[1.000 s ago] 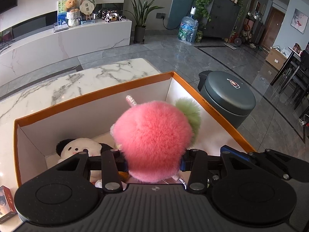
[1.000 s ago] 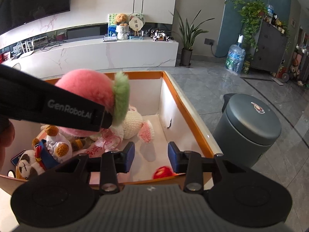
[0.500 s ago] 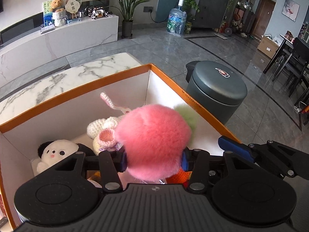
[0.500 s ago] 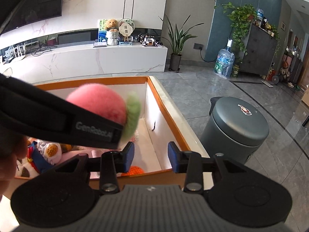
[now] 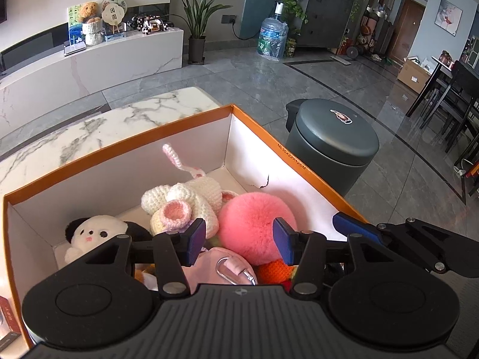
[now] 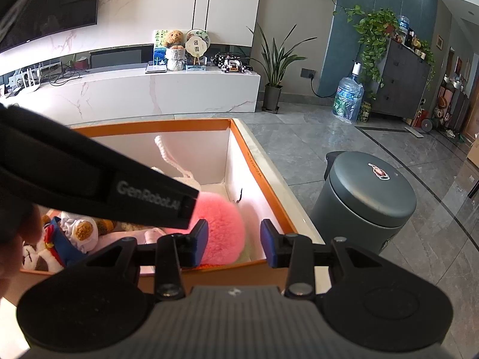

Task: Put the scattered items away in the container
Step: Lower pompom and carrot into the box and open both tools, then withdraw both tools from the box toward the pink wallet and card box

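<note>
Orange-rimmed cardboard container point(image 5: 302, 161), white inside, sits on a marble table point(image 5: 98, 125), directly below and ahead of both grippers.

Contents we count from the left wrist view: pink fluffy ball point(image 5: 254, 224), lying just beyond our left gripper point(image 5: 238, 240), partly between the tips; cream crocheted doll point(image 5: 185, 200) ahead and left of it; panda plush point(image 5: 95, 233) further left, against the near wall; pale pink pouch with a metal carabiner point(image 5: 236, 272) right under the jaws; orange knitted piece point(image 5: 272, 272) beside it.

Left gripper: jaws opening, blue pads clear of the ball on both sides, nothing held.

Right gripper point(image 6: 234, 245): jaws part open and empty, hovering over the container's near rim, the pink ball seen just beyond the left pad. The left gripper's black body crosses in front on the left and hides much of the box; below it we see a bear plush in blue point(image 6: 69, 236).

Outside the box: grey lidded bin point(image 5: 335, 146) on the floor to the right, close to the table edge; small red box point(image 5: 9, 317) at the far left on the table.
</note>
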`<state>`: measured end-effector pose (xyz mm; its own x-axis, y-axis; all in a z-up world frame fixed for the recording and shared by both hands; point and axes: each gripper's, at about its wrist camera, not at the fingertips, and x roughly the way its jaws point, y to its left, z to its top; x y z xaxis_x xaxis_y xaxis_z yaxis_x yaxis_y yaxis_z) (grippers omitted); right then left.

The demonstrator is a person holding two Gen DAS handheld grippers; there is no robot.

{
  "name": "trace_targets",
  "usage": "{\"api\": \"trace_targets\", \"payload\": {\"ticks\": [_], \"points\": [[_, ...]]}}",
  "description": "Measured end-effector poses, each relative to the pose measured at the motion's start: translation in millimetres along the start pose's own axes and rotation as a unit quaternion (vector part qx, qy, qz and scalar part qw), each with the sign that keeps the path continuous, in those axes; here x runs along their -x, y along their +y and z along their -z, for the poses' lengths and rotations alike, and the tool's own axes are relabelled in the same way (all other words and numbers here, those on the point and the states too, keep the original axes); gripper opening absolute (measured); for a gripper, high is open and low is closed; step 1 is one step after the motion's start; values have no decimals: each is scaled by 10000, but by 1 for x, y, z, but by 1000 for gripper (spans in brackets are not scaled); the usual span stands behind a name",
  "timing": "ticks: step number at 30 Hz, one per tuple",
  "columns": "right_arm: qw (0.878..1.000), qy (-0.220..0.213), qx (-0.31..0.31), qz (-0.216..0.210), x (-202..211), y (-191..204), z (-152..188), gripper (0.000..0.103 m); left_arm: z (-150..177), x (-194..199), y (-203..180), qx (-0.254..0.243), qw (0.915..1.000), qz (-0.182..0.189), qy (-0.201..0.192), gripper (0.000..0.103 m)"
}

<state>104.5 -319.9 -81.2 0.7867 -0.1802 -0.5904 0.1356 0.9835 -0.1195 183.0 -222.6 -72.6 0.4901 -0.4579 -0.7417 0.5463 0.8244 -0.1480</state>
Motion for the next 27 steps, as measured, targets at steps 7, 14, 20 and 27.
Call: {"api": "trace_targets", "payload": {"ticks": [7,14,20,27], "points": [[10000,31,5,-28,18,5,-2,41,6,30,0,-13,9997,-175,-141,58],[9999,-79,103,-42,46,14,-5,42,12,67,1,-5,9984,-417,-375,58],[9991,-303,281,0,75,25,-10,45,21,103,8,183,9964,-527,-640,58],[9967,-571,577,-43,109,51,-16,46,40,149,27,463,9911,-752,-994,58]]}}
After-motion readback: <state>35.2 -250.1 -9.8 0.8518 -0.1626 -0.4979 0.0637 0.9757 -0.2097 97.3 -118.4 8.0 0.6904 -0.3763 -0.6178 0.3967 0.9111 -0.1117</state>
